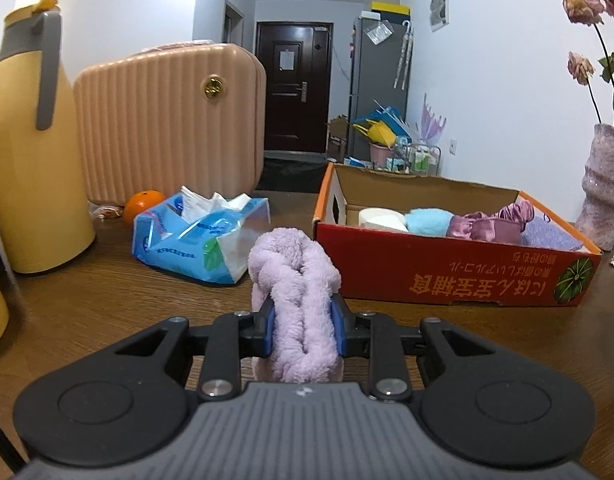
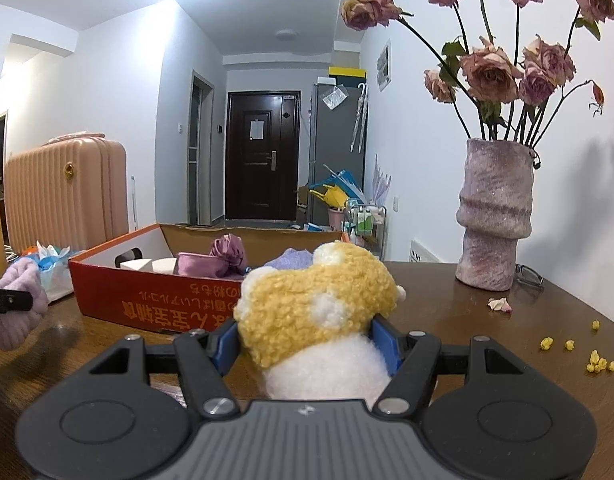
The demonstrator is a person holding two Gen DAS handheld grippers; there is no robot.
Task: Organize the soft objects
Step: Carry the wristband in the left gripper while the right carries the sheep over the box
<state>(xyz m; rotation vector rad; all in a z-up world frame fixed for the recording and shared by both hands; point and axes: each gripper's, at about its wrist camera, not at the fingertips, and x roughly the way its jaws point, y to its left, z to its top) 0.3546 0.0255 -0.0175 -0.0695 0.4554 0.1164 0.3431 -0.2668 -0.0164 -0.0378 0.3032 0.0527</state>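
My left gripper (image 1: 301, 324) is shut on a braided lilac plush headband (image 1: 295, 280), held just above the wooden table in front of the red cardboard box (image 1: 447, 276). The box holds white sponges (image 1: 381, 218), a light blue fluffy item (image 1: 429, 222), a shiny mauve scrunchie (image 1: 491, 222) and a lilac cloth (image 1: 551, 234). My right gripper (image 2: 307, 340) is shut on a yellow and white fuzzy plush toy (image 2: 319, 304), near the box's (image 2: 155, 304) right front. The left gripper with the headband (image 2: 17, 304) shows at the left edge of the right wrist view.
A blue tissue pack (image 1: 203, 236), an orange (image 1: 143, 204), a yellow thermos (image 1: 27, 152) and a pink ribbed case (image 1: 167, 128) stand left of the box. A vase of dried roses (image 2: 495, 216), glasses (image 2: 529, 274) and yellow crumbs (image 2: 595, 364) lie to the right.
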